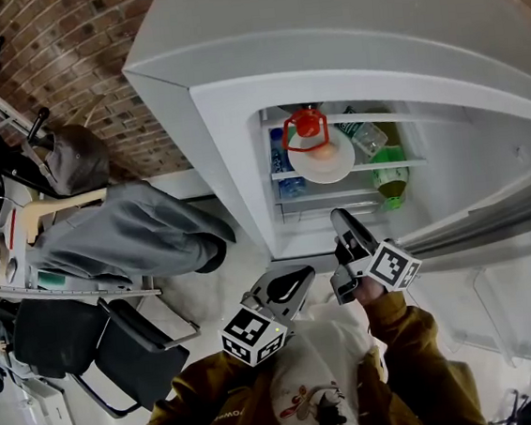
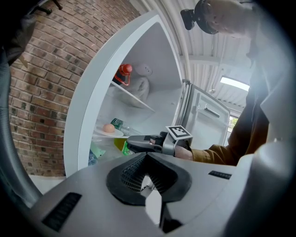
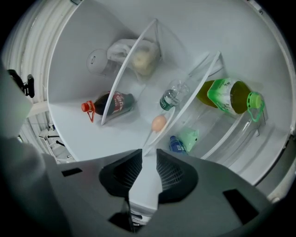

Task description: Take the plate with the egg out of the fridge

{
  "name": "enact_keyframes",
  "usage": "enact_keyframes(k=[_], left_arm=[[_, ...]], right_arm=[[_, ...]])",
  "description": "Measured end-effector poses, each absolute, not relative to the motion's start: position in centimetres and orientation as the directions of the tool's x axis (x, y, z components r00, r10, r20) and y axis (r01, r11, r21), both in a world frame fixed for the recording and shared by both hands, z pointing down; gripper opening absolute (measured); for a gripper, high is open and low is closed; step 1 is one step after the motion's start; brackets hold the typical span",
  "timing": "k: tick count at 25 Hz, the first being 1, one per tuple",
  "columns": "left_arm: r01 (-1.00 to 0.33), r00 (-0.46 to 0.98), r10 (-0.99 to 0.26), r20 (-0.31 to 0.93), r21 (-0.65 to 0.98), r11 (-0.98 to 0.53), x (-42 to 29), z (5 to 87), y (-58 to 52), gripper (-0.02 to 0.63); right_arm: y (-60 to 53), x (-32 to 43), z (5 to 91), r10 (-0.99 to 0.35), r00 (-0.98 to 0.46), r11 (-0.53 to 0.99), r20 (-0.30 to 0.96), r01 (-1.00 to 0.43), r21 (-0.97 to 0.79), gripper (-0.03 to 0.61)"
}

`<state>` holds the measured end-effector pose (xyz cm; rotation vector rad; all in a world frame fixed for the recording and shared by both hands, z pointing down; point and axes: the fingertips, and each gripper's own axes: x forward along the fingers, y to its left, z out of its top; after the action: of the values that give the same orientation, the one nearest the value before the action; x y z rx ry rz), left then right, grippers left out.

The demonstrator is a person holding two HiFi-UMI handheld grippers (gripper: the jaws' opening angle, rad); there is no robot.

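The right hand-held gripper (image 3: 150, 152) stands open at the rim of the plate (image 1: 328, 164); the left hand-held gripper (image 2: 147, 157) is closed and empty. A tilted pull could roll the egg (image 3: 158, 123) off.

Brick wall (image 1: 91, 74) and black chair (image 1: 120, 349) on your left, green bottle (image 3: 226, 95), red-capped dark bottle (image 3: 111, 104), clear water bottle (image 3: 173, 95) ahead.

The fridge door (image 1: 493, 219) runs off the head view's right edge.

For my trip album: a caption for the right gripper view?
Open right claw faces the plate with an egg inside the fridge.
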<state>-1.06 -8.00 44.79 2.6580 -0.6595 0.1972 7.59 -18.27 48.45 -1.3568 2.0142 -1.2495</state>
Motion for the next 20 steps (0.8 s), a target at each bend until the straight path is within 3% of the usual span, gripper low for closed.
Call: enact_keyframes(k=[20], left_arm=[[-0.487,0.872,-0.434,0.226,0.329,-0.809,-1.2,44.4,-8.2,0.008]], right_arm=[[-21.0,7.6,48.6,-0.884,-0.451,0.119,0.123,-0.472,-0.874,0.077]])
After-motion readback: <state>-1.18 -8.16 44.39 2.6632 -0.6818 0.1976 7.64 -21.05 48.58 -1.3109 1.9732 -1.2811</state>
